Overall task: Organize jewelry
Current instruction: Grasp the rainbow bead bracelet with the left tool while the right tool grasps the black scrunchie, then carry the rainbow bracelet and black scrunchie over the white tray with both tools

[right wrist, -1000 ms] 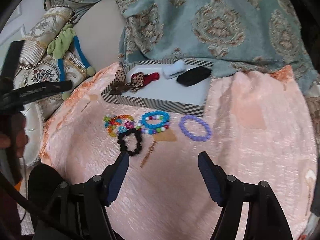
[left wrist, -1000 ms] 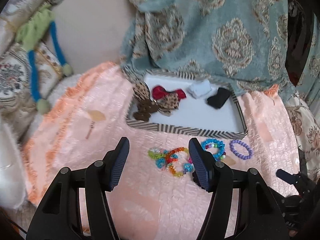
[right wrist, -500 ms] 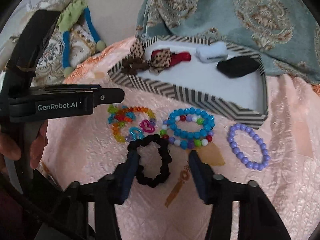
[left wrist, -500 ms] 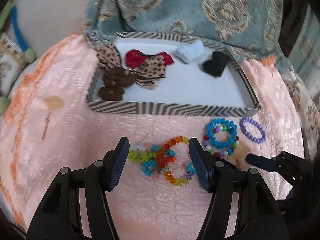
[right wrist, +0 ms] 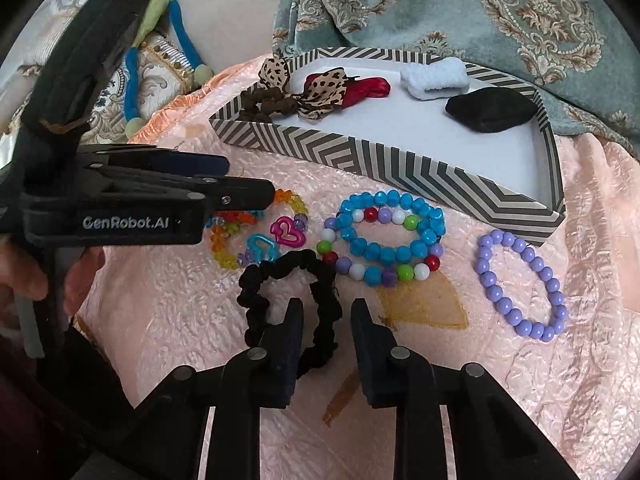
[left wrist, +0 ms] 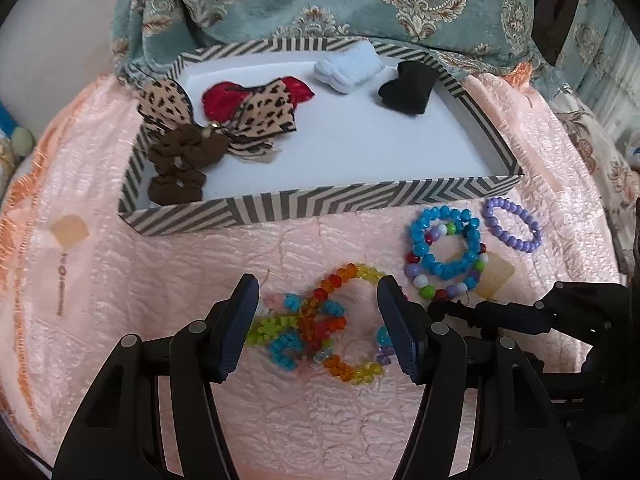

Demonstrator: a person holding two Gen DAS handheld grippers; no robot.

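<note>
The black scrunchie (right wrist: 290, 304) lies on the pink quilted cover (right wrist: 500, 392), nearest of the loose pieces, and its right-hand strand runs up between the fingers of the right gripper (right wrist: 325, 332), whose jaws are closing around it; the pads look close on either side, but I cannot say they press it yet. Picking one strand rather than the whole ring suits so soft a loop. Just left and farther off, the left gripper (left wrist: 316, 320) hangs with fingers about half open astride the tangle of bright bead bracelets (left wrist: 324, 324), gripping nothing, probably placed to take that cluster next. To the right lie the blue bead bracelets (right wrist: 390, 236) and, apart from them, the lilac bracelet (right wrist: 520, 284). Beyond all these stands the striped tray (right wrist: 360, 156), already holding bows and scrunchies, the likely destination. The surface seems a bed or sofa; teal damask fabric (right wrist: 500, 12) is heaped behind, with patterned cushions far left.
</note>
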